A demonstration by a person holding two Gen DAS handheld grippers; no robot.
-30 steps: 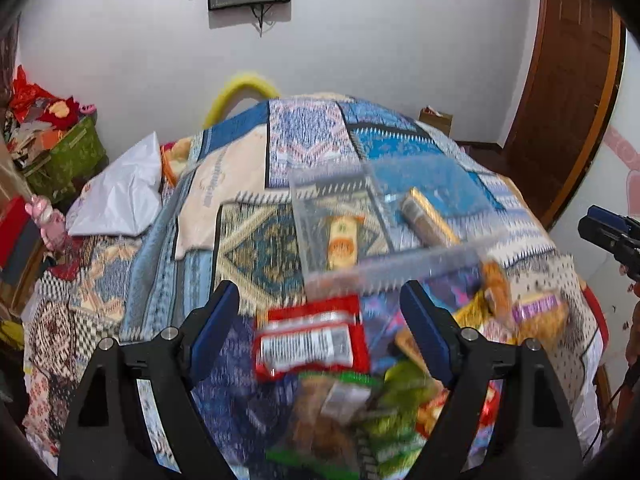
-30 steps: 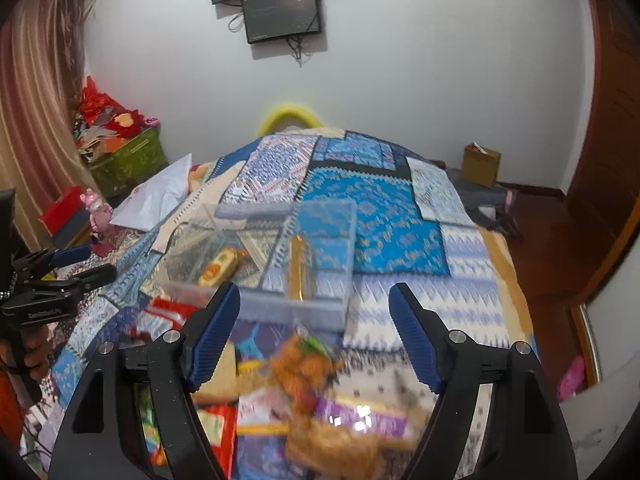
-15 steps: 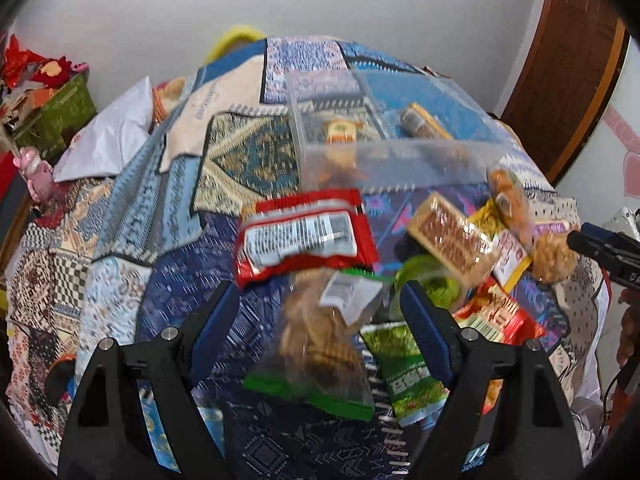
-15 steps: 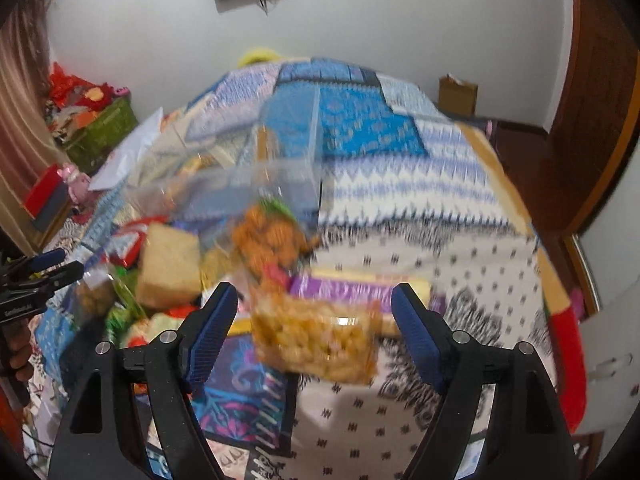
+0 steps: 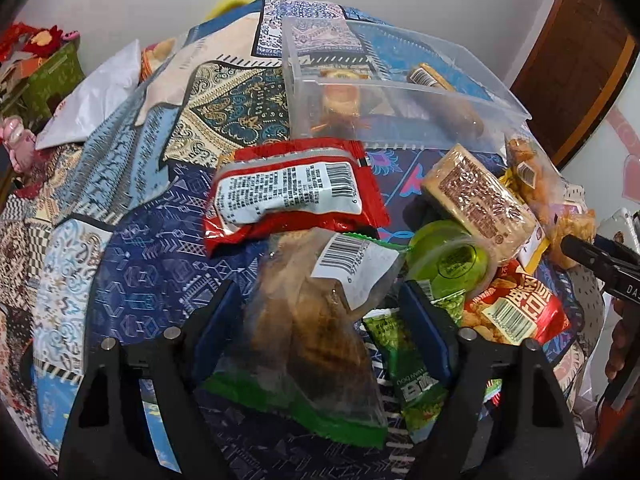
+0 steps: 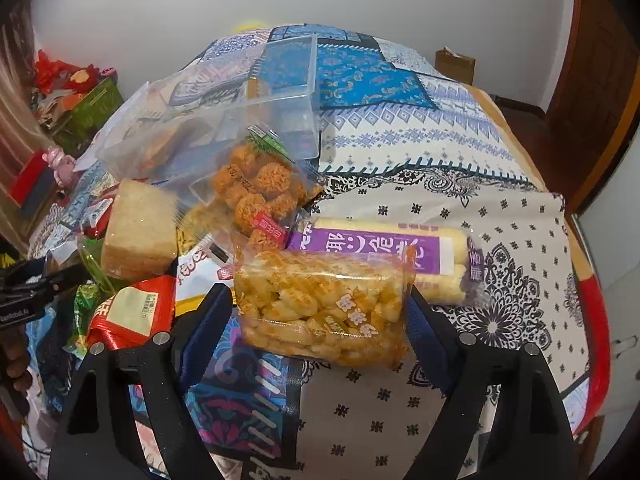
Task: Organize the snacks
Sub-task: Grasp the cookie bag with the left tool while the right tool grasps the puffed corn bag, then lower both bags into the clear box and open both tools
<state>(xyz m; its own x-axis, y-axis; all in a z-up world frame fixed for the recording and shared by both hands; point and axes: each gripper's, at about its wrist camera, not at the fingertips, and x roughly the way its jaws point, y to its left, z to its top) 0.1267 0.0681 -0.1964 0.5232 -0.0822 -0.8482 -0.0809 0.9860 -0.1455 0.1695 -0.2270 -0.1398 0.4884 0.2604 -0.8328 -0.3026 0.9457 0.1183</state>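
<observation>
A pile of snack packets lies on a patterned bedspread before a clear plastic bin that holds two snacks. My left gripper is open, its fingers either side of a clear green-edged bag of brown crackers. A red packet lies just beyond it. My right gripper is open, its fingers flanking a clear bag of yellow puffed snacks. Behind that bag lie a purple-labelled roll pack and a bag of orange balls. The bin shows in the right wrist view too.
A wrapped rice-cake block, a green cup, green pea packets and a red nut packet crowd the pile. A brown door stands at right. Boxes and toys sit left of the bed.
Both grippers have come down and forward onto the pile. The cracker bag now sits between my left fingers and the yellow puffed bag between my right fingers. Both stay open.
</observation>
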